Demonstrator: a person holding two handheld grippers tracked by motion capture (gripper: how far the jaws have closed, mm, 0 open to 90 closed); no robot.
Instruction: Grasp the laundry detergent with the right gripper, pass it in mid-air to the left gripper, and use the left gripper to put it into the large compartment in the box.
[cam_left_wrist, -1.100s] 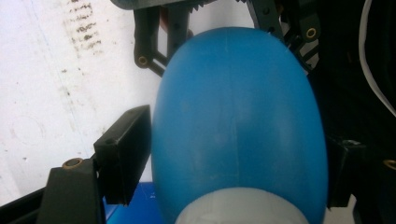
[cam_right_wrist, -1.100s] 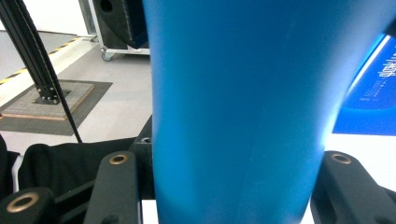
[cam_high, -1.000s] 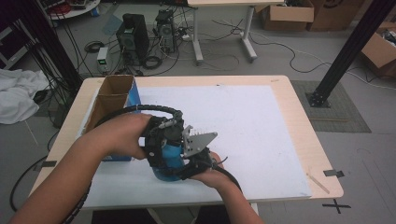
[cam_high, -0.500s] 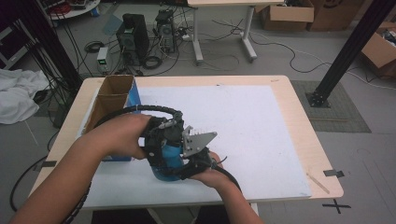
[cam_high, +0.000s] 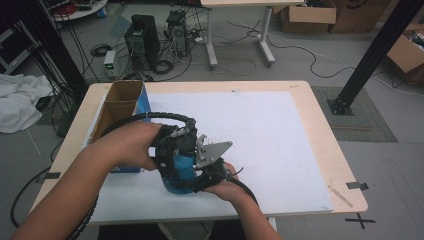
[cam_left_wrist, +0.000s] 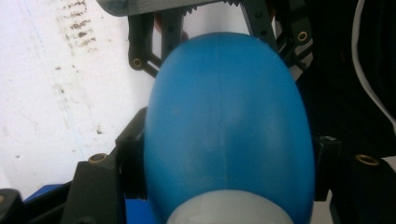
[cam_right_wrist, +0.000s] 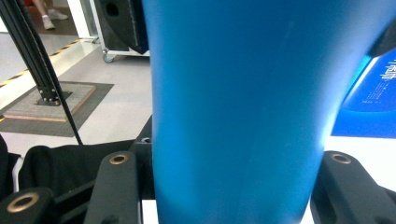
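Both my left gripper (cam_high: 172, 150) and right gripper (cam_high: 212, 172) pinch the smooth blue bottle (cam_high: 181, 172); uneven pulls could twist it free onto the table (cam_high: 310, 107).

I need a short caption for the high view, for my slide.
Two hand-held tongs clamp a blue bottle from both sides above a white-covered table, beside an open cardboard box.

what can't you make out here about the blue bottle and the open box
- Blue bottle, high view: hands and both grippers cover most of it, so its top is hidden.
- Right gripper view: the bottle is cut off at top and bottom edges.
- Cardboard box, high view: its inside is too shadowed to tell any contents.
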